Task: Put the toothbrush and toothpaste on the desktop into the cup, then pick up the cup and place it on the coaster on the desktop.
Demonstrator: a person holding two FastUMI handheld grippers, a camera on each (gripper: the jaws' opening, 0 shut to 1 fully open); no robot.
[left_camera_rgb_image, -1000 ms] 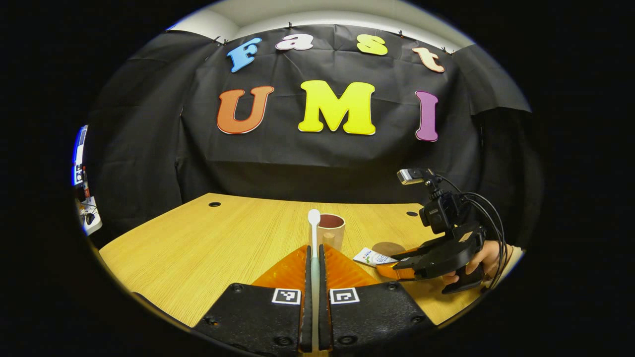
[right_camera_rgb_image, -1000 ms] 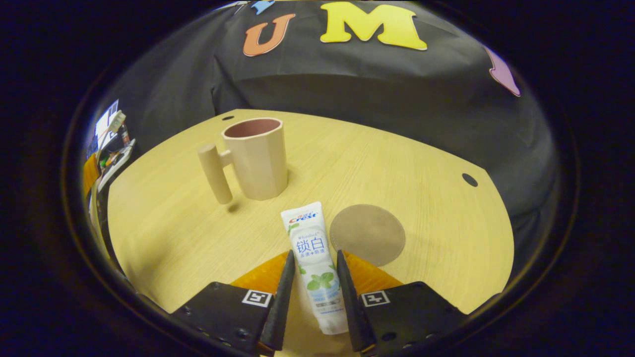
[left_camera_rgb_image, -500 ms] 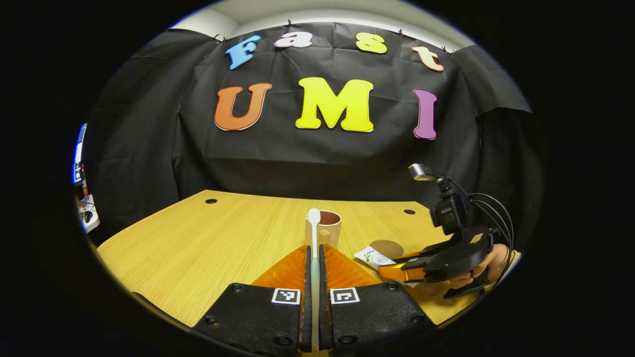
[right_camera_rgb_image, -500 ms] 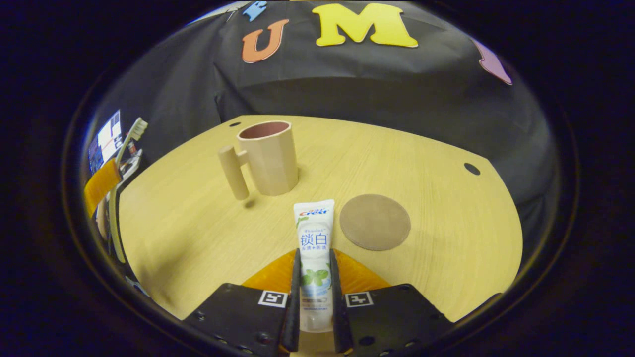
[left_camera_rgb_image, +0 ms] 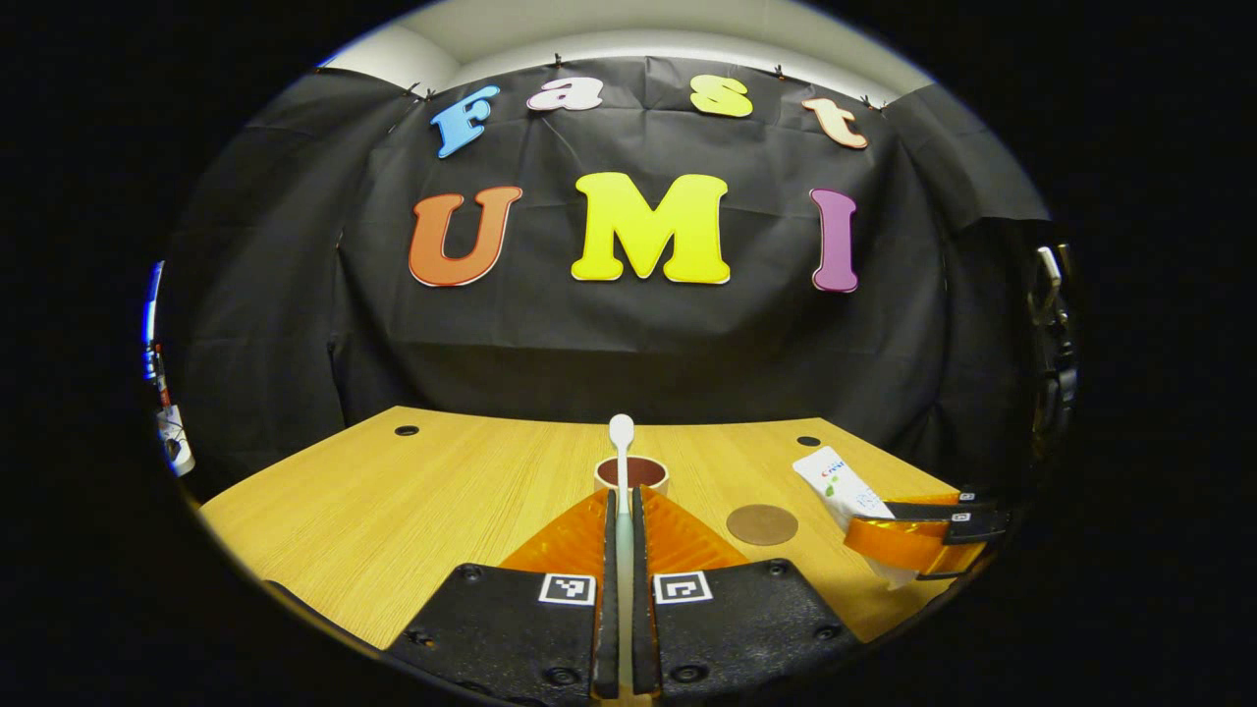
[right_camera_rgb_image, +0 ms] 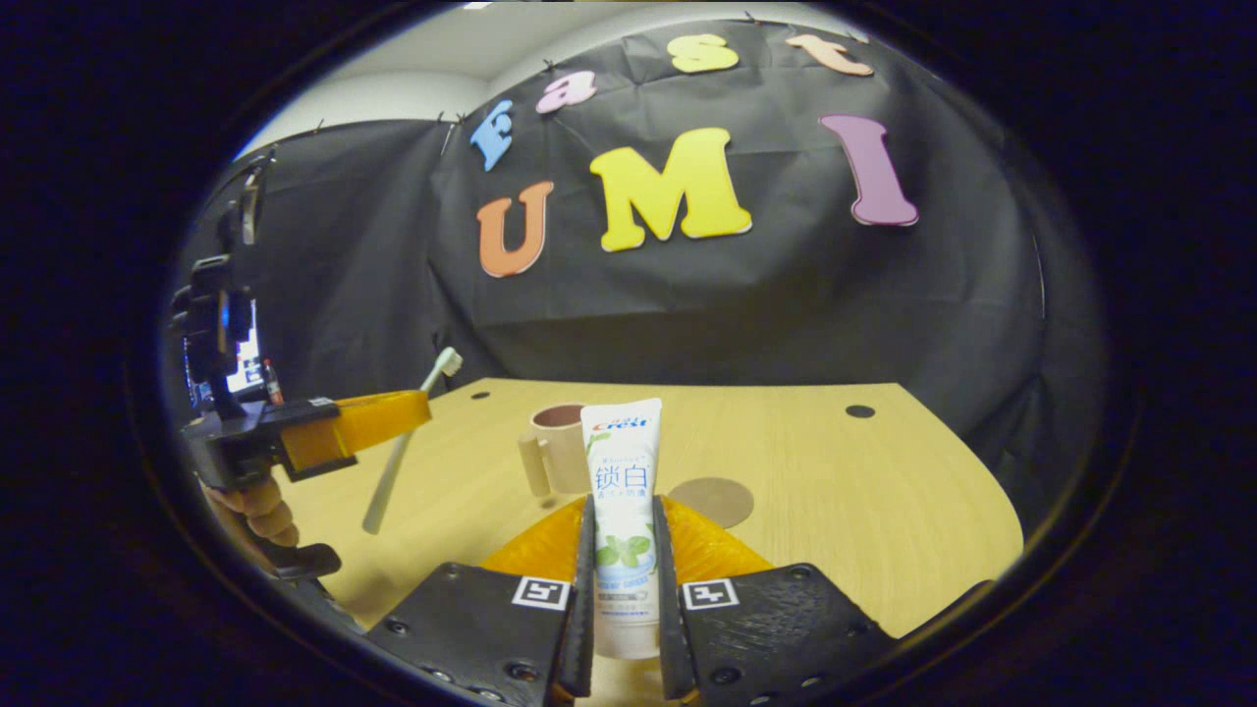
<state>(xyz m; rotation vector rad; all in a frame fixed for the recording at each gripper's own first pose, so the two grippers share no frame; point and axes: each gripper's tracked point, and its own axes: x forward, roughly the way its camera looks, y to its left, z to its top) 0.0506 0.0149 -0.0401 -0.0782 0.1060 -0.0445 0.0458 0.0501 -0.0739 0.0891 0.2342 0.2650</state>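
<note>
Each hand-held gripper has a black plastic body studded with dark screws and carries two small square black-and-white markers: the left hand-held gripper [left_camera_rgb_image: 621, 511], the right hand-held gripper [right_camera_rgb_image: 621, 520]. A black camera block rides atop the left one.

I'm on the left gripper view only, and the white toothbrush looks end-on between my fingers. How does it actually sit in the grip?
Observer: In the right gripper view, the white toothbrush slants, bristle head up. The left gripper clamps it near the head, and the long handle hangs free below.
Operator: Which way does the cup's handle point?
Observer: The beige cup has a peg-shaped handle on the side facing the left gripper.
Operator: And the right gripper's hold?
Observer: The right gripper has both fingers pressed on the lower half of the white toothpaste tube, which stands upright.
</note>
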